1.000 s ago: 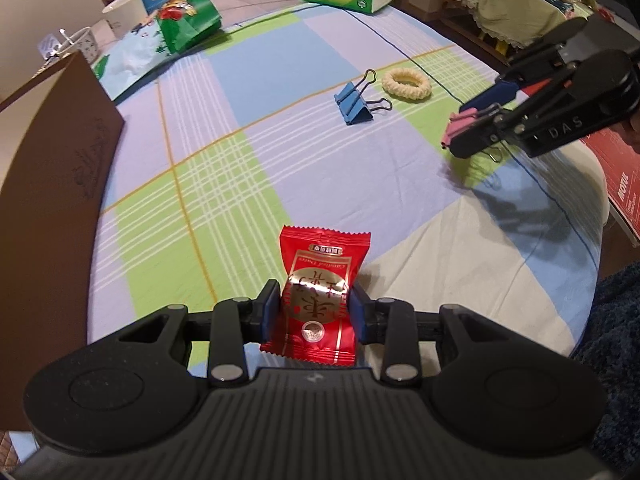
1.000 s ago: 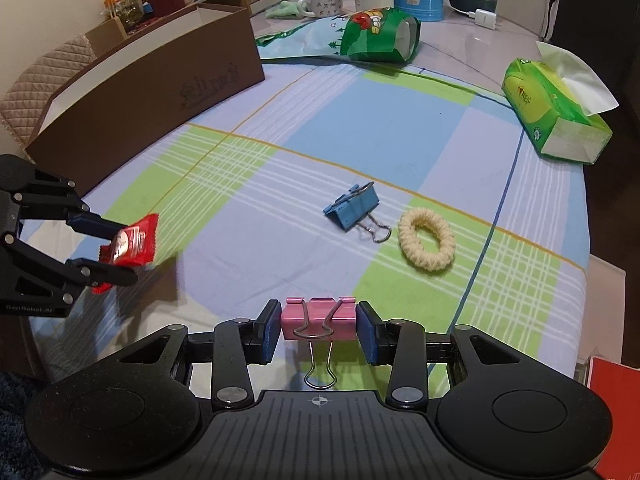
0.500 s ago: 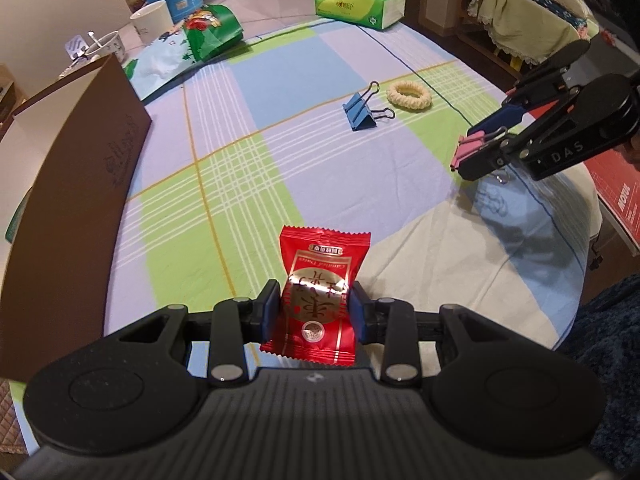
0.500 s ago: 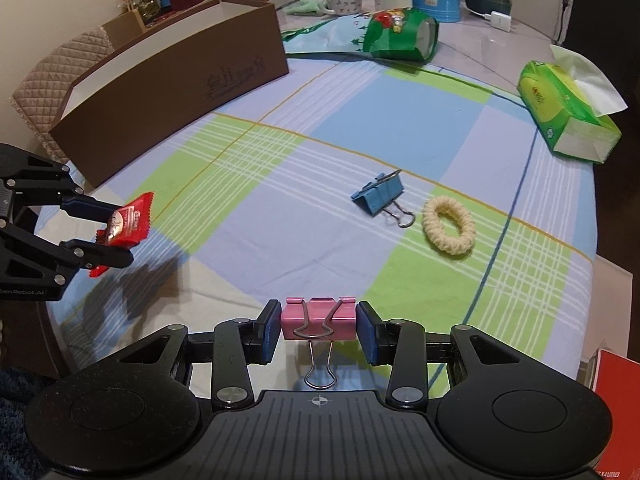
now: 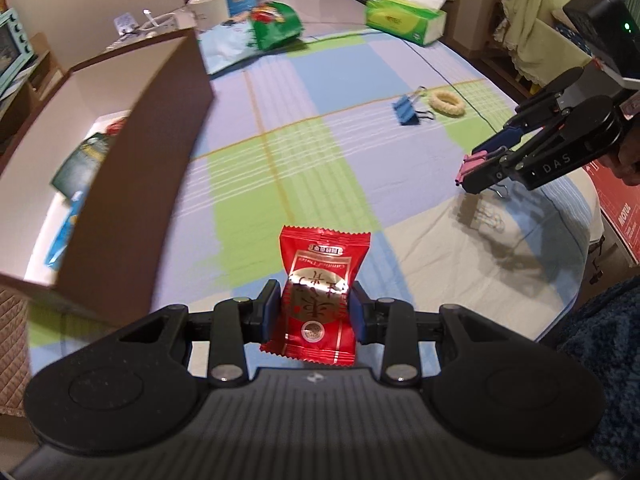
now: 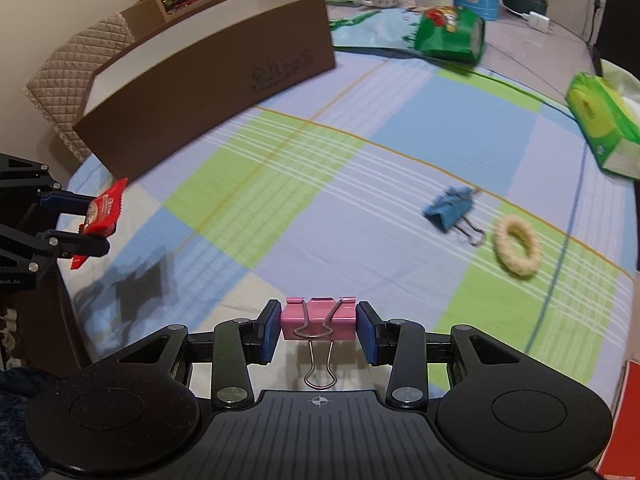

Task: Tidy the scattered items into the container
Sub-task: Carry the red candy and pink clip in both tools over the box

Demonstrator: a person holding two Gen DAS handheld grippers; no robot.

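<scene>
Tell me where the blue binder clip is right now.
The blue binder clip lies on the checked tablecloth, right of centre in the right wrist view, just left of the cream ring and in neither gripper.

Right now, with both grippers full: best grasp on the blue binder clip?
Grip the blue binder clip across its folded body, fingers on the two flat sides, coming from above. It lies on the cloth with wire handles trailing toward the cream ring, so avoid that end.

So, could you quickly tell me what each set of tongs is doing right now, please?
Left tongs: closed on the red packet.
Right tongs: closed on the pink clip.
</scene>
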